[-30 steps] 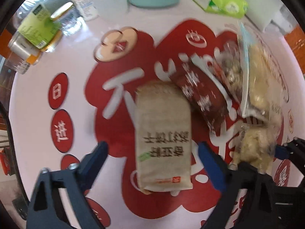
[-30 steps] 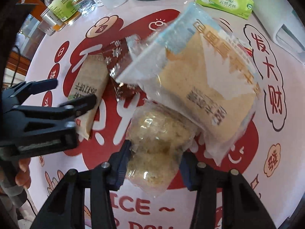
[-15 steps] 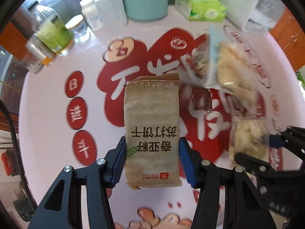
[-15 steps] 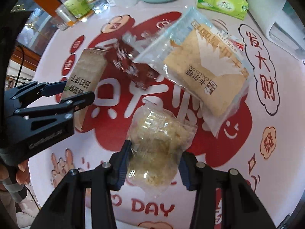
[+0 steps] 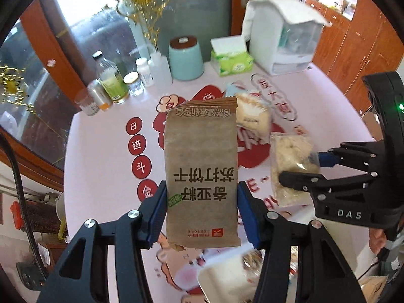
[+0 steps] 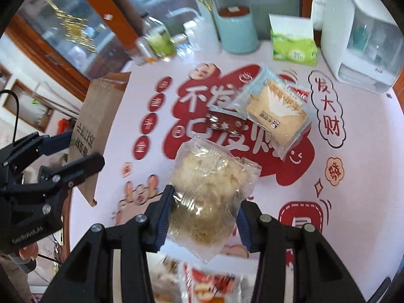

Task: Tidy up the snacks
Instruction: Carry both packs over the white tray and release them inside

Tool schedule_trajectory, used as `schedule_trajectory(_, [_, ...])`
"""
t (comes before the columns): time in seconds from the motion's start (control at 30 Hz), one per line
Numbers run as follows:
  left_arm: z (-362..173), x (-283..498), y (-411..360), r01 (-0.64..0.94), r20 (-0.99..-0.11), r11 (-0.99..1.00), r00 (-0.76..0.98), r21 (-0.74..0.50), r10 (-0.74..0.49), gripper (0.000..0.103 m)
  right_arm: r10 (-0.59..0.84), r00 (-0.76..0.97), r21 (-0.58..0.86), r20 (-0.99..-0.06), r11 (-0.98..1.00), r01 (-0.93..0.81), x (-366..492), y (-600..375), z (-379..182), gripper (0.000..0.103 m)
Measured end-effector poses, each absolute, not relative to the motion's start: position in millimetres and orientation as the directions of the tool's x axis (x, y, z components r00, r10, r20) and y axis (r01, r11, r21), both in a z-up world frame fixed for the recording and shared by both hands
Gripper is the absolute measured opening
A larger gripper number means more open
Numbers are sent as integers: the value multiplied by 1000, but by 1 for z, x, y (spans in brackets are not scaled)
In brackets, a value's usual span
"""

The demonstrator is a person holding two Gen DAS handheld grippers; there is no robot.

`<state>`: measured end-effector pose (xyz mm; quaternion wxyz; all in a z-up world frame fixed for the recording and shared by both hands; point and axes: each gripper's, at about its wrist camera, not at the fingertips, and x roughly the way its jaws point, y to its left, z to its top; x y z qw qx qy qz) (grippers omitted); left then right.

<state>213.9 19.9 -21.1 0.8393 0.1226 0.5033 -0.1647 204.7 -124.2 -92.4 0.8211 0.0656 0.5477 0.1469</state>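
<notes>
Both grippers hold snacks above the pink table [image 6: 353, 202]. The left gripper [image 5: 202, 212] clamps a brown paper cracker packet [image 5: 200, 166]; the right gripper [image 6: 202, 214] clamps a clear crumbly-snack bag [image 6: 209, 192]. Blurred packets at each view's bottom edge are unreadable. Only the right wrist view shows the dark red wrapper [image 6: 224, 123]; the brown packet hides that spot from the left.

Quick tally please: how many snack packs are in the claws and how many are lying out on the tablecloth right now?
Held in claws: 2, the brown cracker pack in the left claw and the clear pastry pack in the right claw.
Lying on the tablecloth: 2, the pale cake pack and the dark red bar.
Total: 4
</notes>
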Motion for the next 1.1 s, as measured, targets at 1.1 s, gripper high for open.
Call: schedule_trajectory(1.1, [-41, -38, 11, 220, -795, 975, 588, -20, -149, 52, 256, 650, 203, -715, 967, -156, -52, -169, -45, 46])
